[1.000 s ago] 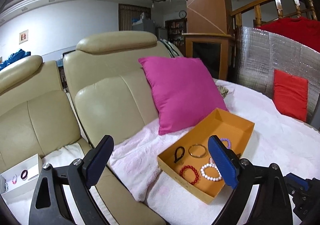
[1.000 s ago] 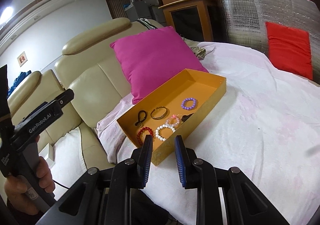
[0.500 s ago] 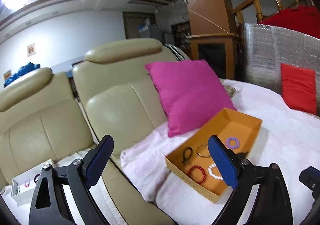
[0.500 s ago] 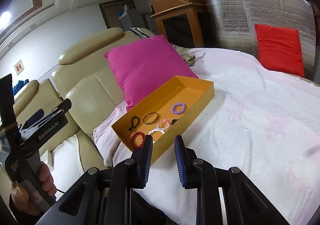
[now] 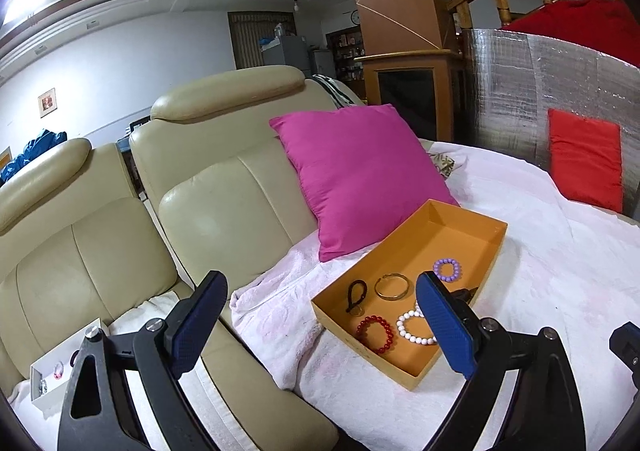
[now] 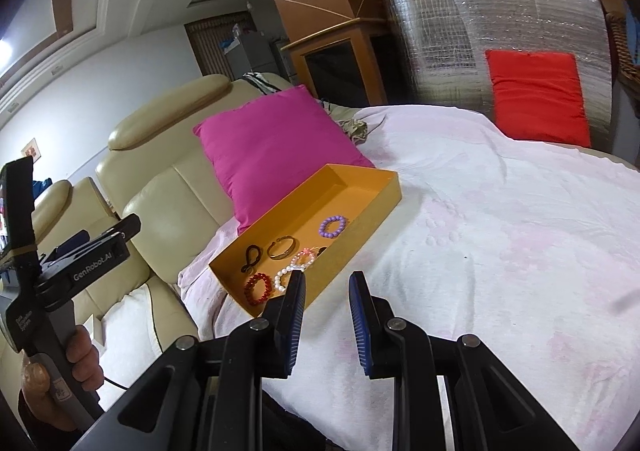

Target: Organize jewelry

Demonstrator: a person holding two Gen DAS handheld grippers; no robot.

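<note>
The orange tray (image 5: 472,247) sits on the white blanket (image 6: 500,219) on the sofa, w/ the pink pillow (image 5: 360,175) just behind it, & inside lie a red bead bracelet (image 5: 375,333), a white bead bracelet (image 5: 412,329), a gold bangle (image 5: 392,286), a purple bead bracelet (image 5: 447,269) & a black loop (image 5: 355,295). The left gripper (image 5: 322,325) is wide open & holds nothing, w/ a small white box (image 5: 60,371) on the seat at its left. The right gripper (image 6: 326,317) has its jaws close together w/ a narrow gap & nothing in it, just in front of the tray's near side.
</note>
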